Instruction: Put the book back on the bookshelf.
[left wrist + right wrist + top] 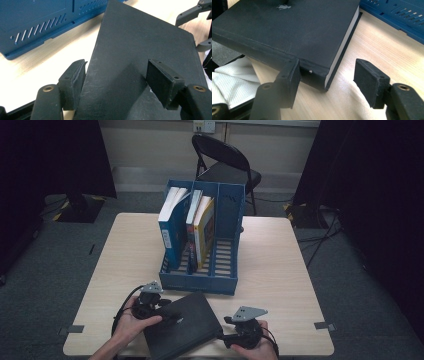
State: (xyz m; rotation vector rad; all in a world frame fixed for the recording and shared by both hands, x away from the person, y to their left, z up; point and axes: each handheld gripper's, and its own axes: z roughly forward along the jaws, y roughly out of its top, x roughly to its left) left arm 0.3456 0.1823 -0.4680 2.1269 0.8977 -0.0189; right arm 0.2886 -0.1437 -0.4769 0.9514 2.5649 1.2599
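Bench (pixel 280 265) carries blue file rack (pixel 227 212) at centre, three books upright in its left and middle slots. Black book (pixel 182 325) lies flat at 6 o'clock, just in front of the rack. Left gripper (pixel 167 311) at the book's 9 o'clock edge, jaws apart, straddling the cover, not clamped. Right gripper (pixel 223 332) at 3 o'clock corner, jaws unclenched, one pad against the spine corner.
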